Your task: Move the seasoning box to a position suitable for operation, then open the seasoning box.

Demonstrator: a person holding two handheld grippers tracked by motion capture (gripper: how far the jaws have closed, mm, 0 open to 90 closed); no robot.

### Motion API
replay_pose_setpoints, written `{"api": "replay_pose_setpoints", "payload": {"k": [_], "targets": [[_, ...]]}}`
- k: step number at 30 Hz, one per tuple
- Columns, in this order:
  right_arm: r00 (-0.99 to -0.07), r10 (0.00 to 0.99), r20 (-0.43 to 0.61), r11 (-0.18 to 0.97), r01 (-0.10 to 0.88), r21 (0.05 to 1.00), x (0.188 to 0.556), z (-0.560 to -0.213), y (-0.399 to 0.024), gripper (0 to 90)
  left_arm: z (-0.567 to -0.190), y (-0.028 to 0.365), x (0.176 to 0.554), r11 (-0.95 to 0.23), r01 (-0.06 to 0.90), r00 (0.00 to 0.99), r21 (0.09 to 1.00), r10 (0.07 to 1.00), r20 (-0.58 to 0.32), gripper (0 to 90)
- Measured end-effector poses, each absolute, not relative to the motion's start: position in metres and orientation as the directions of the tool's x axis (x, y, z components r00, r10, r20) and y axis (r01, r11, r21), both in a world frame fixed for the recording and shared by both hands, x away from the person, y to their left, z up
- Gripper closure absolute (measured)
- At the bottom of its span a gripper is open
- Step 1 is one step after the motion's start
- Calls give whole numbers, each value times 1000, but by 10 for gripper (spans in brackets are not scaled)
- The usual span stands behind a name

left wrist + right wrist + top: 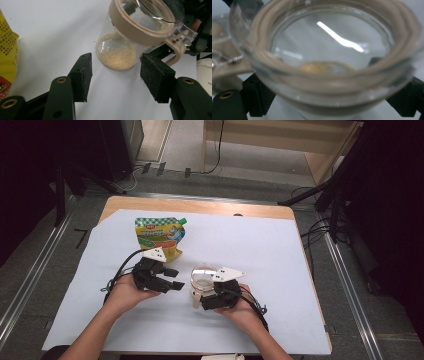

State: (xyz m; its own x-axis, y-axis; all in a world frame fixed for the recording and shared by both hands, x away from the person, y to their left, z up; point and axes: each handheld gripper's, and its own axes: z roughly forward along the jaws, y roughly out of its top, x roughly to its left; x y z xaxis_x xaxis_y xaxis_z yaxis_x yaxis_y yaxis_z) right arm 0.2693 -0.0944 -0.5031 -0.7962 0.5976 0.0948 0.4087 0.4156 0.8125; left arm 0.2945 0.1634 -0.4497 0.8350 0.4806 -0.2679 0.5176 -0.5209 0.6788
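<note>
Risk: the jar (pixel 140 32) could tip and shift its tan granules if the left gripper (pixel 115 75) closes off-centre, since the jar is light and nearly empty. Left gripper: jaws wide, holding nothing, jar just ahead between them; yellow pouch (pixel 159 236) behind it. Right gripper (pixel 216 299): jaws flank the jar body; contact cannot be confirmed.

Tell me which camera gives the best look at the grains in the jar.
The left gripper view: the tan grains show sharply through the clear jar, heaped at its bottom. The right gripper view catches a blurred patch of them through the lid. In the high view the jar is too small to make them out.
</note>
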Motion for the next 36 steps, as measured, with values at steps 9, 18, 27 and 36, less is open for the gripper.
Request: {"api": "replay_pose_setpoints", "payload": {"k": [9, 18, 27, 36], "targets": [[-803, 581, 135, 421, 438, 794, 257, -496, -117, 146, -449, 167, 292, -522, 518, 833, 678, 487, -261, 437], [-802, 586, 112, 412, 415, 811, 243, -479, -143, 325, -450, 162, 290, -524, 513, 837, 680, 481, -261, 443], [-788, 595, 157, 378, 447, 811, 249, -469, -154, 490, -449, 157, 288, -535, 499, 848, 682, 465, -255, 460], [-764, 630, 136, 366, 448, 816, 250, -468, -155, 735, -446, 149, 283, -545, 496, 859, 676, 421, -290, 653]]}}
